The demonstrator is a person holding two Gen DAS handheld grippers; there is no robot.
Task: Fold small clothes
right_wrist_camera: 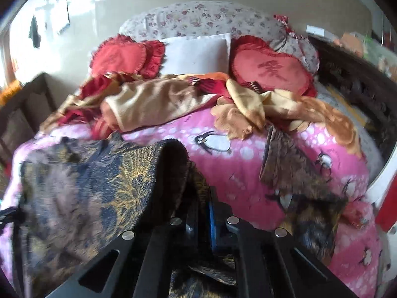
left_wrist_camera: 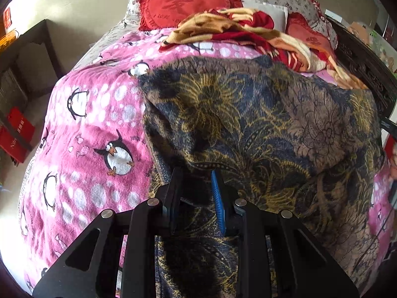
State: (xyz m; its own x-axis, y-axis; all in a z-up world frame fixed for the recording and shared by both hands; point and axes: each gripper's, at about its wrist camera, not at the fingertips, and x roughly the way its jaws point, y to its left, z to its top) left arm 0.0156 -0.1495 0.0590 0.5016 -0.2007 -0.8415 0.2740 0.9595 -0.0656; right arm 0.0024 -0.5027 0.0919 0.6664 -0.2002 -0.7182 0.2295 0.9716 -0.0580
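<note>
On the bed's pink penguin blanket (left_wrist_camera: 82,134) the dark floral garment (left_wrist_camera: 248,124) lies spread near the front edge, its near hem pinched by the left gripper (left_wrist_camera: 196,173) and a raised fold clamped in the right gripper (right_wrist_camera: 203,193).

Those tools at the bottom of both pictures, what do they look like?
Each is a black metal frame of angled bars with triangular cut-outs, joined by round silver pivot pins. The left tool ends in two flat black fingers; one carries a ribbed blue pad. The right tool is built the same, with a blue pad showing. No cables, markings or sleeves appear.
</note>
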